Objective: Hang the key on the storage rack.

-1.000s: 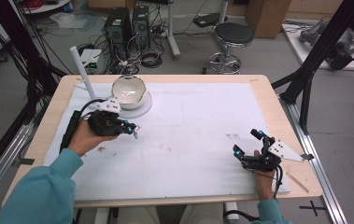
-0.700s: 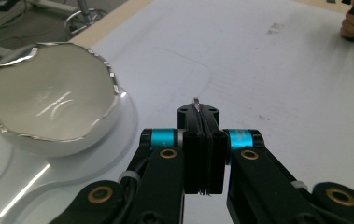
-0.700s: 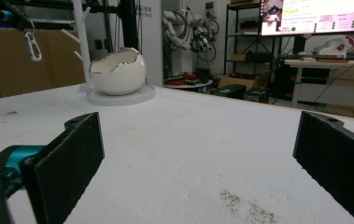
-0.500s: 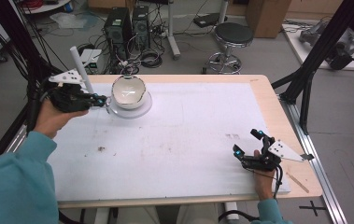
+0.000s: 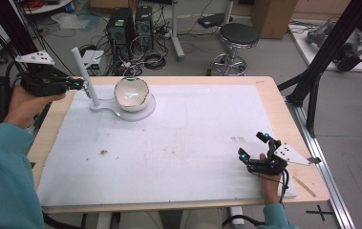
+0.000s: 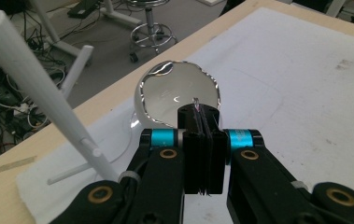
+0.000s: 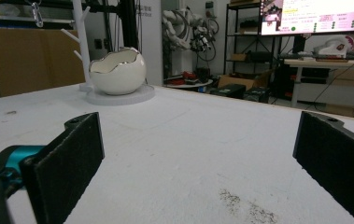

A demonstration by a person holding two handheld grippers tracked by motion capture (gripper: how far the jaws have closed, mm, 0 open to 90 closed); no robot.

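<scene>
Judging from the high view, risks a knock: holds the left gripper point(image 5: 79, 84) pressed together just beside the slanted white post point(image 5: 84, 71) of the stand at the far left of the tabletop point(image 5: 207, 138), so a careless sweep could clip that post, drag the base and tip the egg-shaped bowl point(image 5: 132, 93) sitting on it. Keeps the right gripper point(image 5: 252, 145) spread wide near the front right edge, well apart from the stand and touching nothing. Turning to the left gripper view, shows the two black pads flat against each other, with a tiny glint point(image 6: 196, 101) at their tips, too small to tell whether something thin is pinched; if so, could slip out unnoticed on a jolt. Puts the bowl point(image 6: 179, 95) just beyond those tips and the post point(image 6: 39, 88) close on the left. Moving to the right gripper view, looks between empty, wide-set pads across bare white cover toward the bowl point(image 7: 117, 71) far off.
</scene>
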